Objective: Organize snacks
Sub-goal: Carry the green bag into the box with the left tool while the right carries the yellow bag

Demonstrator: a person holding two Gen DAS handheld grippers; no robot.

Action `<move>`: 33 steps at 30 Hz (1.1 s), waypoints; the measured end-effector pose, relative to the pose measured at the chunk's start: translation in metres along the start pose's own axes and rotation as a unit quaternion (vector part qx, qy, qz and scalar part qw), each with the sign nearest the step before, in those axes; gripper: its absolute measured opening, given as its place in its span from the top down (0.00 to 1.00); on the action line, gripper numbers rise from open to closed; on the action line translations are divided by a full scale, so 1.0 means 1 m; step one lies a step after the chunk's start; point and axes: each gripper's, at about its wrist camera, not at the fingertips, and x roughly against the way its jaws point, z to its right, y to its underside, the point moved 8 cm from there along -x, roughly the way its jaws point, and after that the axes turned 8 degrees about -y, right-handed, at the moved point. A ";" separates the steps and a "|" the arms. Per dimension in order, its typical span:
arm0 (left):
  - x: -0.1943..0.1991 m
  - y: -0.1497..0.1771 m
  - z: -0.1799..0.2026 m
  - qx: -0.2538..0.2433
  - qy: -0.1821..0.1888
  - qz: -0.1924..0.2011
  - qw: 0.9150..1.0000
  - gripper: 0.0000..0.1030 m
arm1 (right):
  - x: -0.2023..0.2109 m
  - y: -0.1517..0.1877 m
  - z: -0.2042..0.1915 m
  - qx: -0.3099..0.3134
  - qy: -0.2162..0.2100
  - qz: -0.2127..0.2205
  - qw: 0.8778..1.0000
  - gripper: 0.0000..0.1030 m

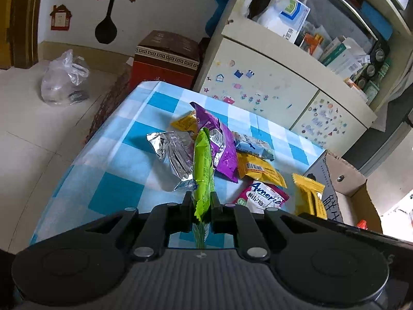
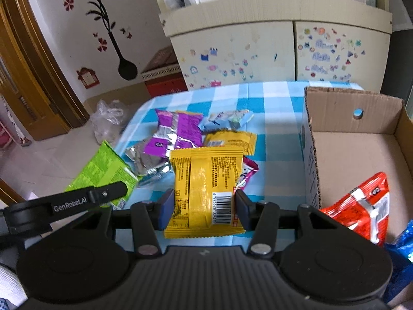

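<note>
My left gripper point(image 1: 201, 201) is shut on a green snack packet point(image 1: 202, 165), held edge-on above the checked table; the same green packet point(image 2: 103, 170) shows at the left of the right wrist view. My right gripper point(image 2: 204, 206) is shut on a yellow snack packet point(image 2: 206, 188), lifted over the table. Below lie a purple packet point(image 1: 219, 142), a silver packet point(image 1: 173, 152), a pale blue packet point(image 1: 255, 146), yellow packets point(image 1: 258, 168) and a white and pink packet point(image 1: 260, 197). A cardboard box point(image 2: 356, 139) at the right holds a red packet point(image 2: 361, 204).
The blue checked tablecloth point(image 1: 116, 170) covers the table. A cream cabinet point(image 2: 258, 44) with stickers stands behind it, shelves of boxes above. On the floor at the left are a clear plastic bag point(image 1: 64, 80) and a red-brown carton point(image 1: 165, 59). A blue packet point(image 2: 402, 245) lies in the box corner.
</note>
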 end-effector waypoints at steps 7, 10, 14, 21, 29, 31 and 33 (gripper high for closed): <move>0.011 0.008 0.009 -0.006 0.002 -0.001 1.000 0.86 | 0.023 -0.002 -0.001 -0.004 -0.007 0.022 1.000 0.51; 0.017 0.008 0.016 -0.012 0.004 0.003 1.000 0.86 | 0.033 -0.004 0.000 -0.008 -0.007 0.032 0.999 0.51; 0.025 0.007 0.028 -0.022 0.009 0.009 1.000 0.86 | 0.045 -0.007 0.002 -0.015 -0.007 0.045 0.999 0.51; 0.038 0.005 0.056 -0.047 0.020 0.020 0.998 0.86 | 0.066 -0.015 0.012 -0.028 -0.003 0.069 0.997 0.51; 0.044 0.008 0.093 -0.073 0.040 0.020 0.996 0.86 | 0.088 -0.026 0.030 -0.045 0.009 0.099 0.994 0.51; 0.046 0.007 0.102 -0.077 0.046 0.021 0.996 0.86 | 0.095 -0.029 0.035 -0.049 0.011 0.108 0.993 0.51; 0.048 0.007 0.111 -0.083 0.051 0.022 0.995 0.86 | 0.102 -0.033 0.042 -0.054 0.015 0.118 0.991 0.51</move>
